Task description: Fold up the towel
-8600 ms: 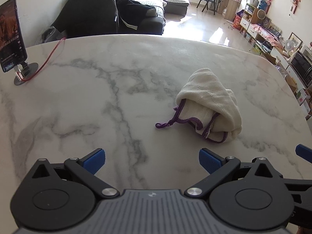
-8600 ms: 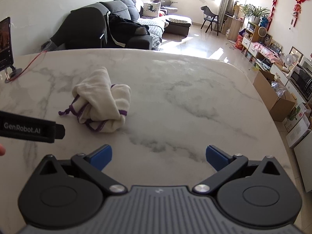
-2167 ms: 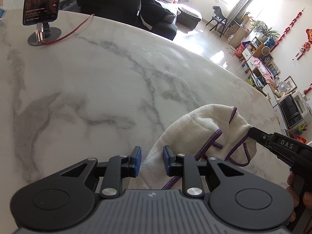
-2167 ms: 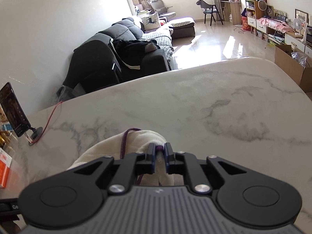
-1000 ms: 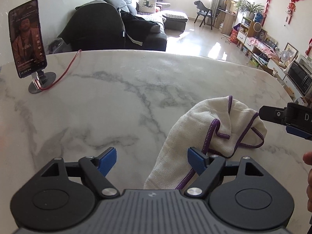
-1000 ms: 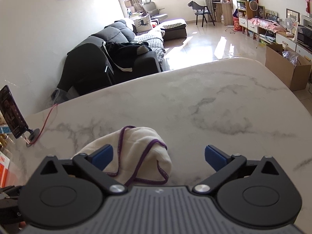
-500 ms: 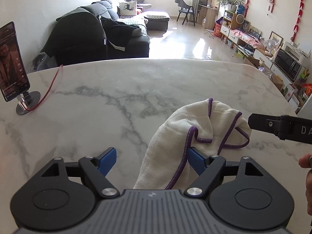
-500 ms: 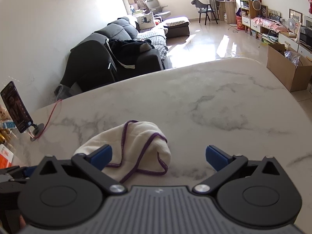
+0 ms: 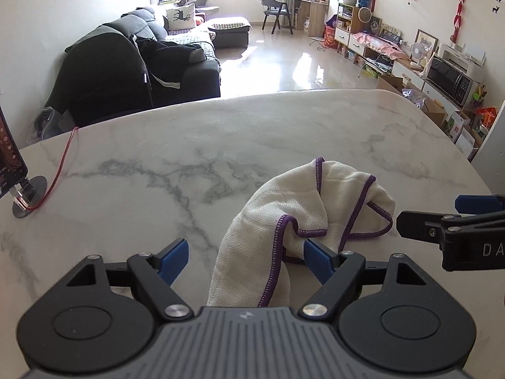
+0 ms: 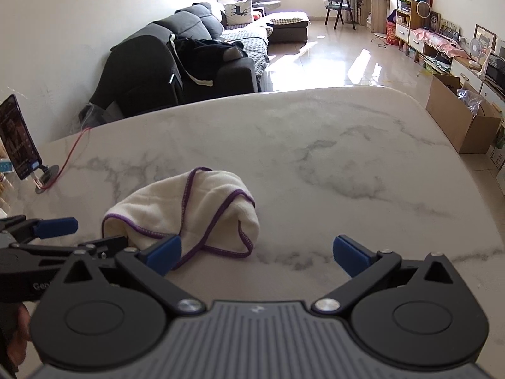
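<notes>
On the far left of the marble worktop [image 9: 221,132], well to the left of the towel [image 9: 303,218], a phone [image 10: 17,137] stands upright on a round-footed stand [image 9: 29,196]. A red cable [image 9: 61,164] runs from the stand toward the worktop's back edge. Behind that edge, left of the towel's line, sits a dark grey sofa [image 9: 148,66] with black clothing heaped on it.

The left gripper [image 9: 246,260] hangs over the worktop just left of and before the towel, its blue fingers [image 9: 175,260] set wide apart and clamping nothing. The near tail of the towel lies between them, closer to the right-hand finger, which sits just beside a purple-stitched fold; whether it touches the cloth cannot be told.

The towel itself is cream with a purple hem, lying crumpled in a loose mound on the worktop, roughly in the middle of the near half. Hem lines loop across its top and trail out at its near right side.

The right gripper [image 10: 257,254] hovers to the right of the towel, its fingers [image 10: 350,255] also spread wide with bare marble between them; its left-hand finger lies in front of the towel's near edge and grips nothing.

Far right of the towel, beyond the worktop, stands a cardboard box [image 10: 457,123] on the glossy floor.
</notes>
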`<state>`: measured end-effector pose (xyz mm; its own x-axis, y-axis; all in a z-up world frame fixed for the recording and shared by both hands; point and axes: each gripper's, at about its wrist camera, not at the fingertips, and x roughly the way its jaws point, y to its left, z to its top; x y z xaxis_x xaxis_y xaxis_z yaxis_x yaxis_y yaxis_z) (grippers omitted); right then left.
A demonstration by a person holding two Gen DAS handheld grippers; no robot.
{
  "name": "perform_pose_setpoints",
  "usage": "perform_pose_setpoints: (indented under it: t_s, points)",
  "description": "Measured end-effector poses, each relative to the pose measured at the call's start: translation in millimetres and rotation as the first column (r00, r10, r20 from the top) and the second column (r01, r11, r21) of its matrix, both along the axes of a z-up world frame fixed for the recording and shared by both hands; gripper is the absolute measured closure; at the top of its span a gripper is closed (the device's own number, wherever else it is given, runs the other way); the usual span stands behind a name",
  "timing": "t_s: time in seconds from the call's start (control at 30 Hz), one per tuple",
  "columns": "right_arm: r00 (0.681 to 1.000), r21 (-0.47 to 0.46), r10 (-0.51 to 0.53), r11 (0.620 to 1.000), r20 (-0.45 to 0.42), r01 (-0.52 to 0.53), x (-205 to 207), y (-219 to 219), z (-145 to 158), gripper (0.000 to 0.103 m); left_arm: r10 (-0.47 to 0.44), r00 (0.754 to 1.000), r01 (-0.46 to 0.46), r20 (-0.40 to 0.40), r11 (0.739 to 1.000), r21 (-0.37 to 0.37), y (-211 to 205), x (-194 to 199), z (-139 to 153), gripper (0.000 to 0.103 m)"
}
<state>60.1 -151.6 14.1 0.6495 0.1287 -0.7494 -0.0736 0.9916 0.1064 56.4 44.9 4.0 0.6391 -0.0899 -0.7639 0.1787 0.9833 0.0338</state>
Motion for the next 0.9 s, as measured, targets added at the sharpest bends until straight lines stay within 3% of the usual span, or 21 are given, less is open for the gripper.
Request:
perform_pose_setpoints:
  t_s: [0.17,0.47,0.77,0.9]
  points:
    - [0.998,-0.073,0.062,0.995,-0.028,-0.064,0,6,0,0.000,-0.023,1.000,0.023,-0.003,1.000,0.021,-2,3,-4,0.022]
    - [0.989,-0.159,0.149,0.977,0.006,-0.146,-3,10,0,0.000,-0.100,0.995,0.099,0.012,0.994,0.042,2,3,-10,0.022]
    - [0.986,-0.178,0.168,0.970,-0.012,-0.167,-1,12,-3,0.000,-0.163,0.986,0.161,0.041,0.986,0.049,-3,6,-8,0.024]
    - [0.985,-0.184,0.171,0.968,-0.006,-0.169,-2,12,-3,0.000,-0.173,0.984,0.172,0.034,0.985,0.032,-6,12,-7,0.042]
